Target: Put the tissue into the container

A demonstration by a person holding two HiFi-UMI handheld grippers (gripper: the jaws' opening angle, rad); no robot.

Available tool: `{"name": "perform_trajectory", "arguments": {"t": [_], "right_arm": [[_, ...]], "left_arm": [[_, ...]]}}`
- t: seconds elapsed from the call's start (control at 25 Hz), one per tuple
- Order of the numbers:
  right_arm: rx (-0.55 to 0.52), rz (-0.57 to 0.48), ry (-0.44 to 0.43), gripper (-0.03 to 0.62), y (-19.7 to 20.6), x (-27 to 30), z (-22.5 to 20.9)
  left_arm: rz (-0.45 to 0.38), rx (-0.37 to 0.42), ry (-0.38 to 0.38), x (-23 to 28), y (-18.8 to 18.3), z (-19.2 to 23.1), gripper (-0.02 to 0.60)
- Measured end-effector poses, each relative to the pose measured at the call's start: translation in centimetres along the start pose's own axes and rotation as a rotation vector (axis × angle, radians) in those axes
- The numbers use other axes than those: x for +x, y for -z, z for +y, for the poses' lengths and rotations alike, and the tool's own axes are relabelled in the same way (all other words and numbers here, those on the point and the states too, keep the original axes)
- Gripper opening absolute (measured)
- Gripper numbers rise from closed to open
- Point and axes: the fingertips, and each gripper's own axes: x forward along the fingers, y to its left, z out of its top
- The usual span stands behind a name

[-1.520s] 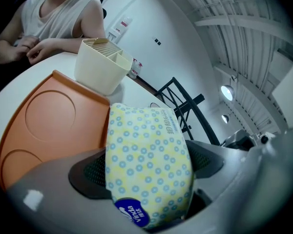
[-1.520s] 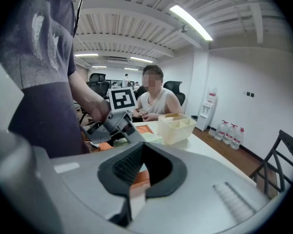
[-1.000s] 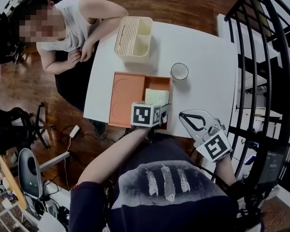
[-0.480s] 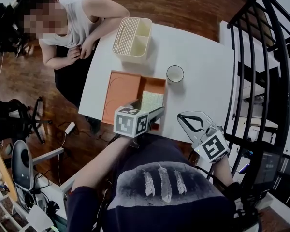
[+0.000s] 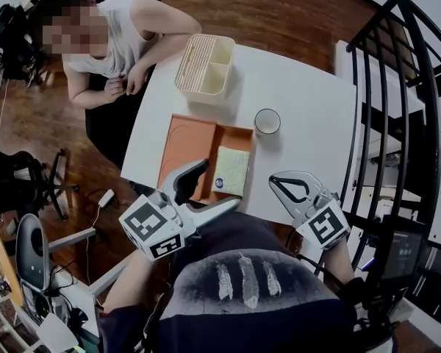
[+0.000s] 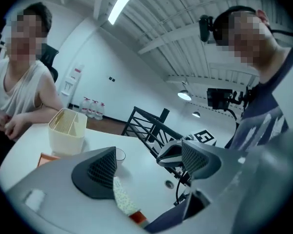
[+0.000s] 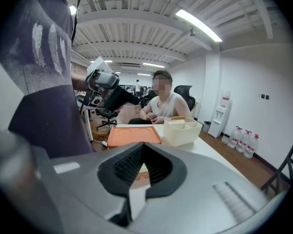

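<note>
A pale yellow-green tissue pack (image 5: pixel 231 170) lies flat in the right compartment of the orange container (image 5: pixel 191 142) on the white table. It also shows low in the left gripper view as the tissue pack (image 6: pixel 120 197). My left gripper (image 5: pixel 208 191) hangs off the table's near edge, just short of the container. Its jaws stand wide and are closing, with nothing between them. In its own view the left gripper (image 6: pixel 146 155) frames only table. My right gripper (image 5: pixel 278 179) rests at the near right edge, shut and empty, and its own view shows the right gripper (image 7: pixel 144 147) with the pads met.
A cream slatted organiser (image 5: pixel 204 65) stands at the table's far edge, and a glass cup (image 5: pixel 267 121) is right of the container. A person (image 5: pixel 110 35) sits at the far left corner. A black railing (image 5: pixel 404 123) runs along the right side.
My left gripper has drawn back from over the tissue pack, toward the body and to the left. The tissue pack stays in the container, now uncovered. The right gripper has held still.
</note>
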Motion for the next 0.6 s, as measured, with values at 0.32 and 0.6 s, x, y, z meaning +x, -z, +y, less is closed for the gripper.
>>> {"name": "perform_trajectory", "arguments": {"t": [0.32, 0.6], "right_arm": [[0.017, -0.025, 0.03, 0.003, -1.4, 0.8, -0.5], [0.01, -0.1, 0.04, 0.003, -5.5, 1.6, 0.0]], "left_arm": [[-0.003, 0.155, 0.091, -1.6, -1.7, -0.7, 0.096], [0.009, 0.198, 0.14, -3.9, -3.4, 1.7, 0.014]]}}
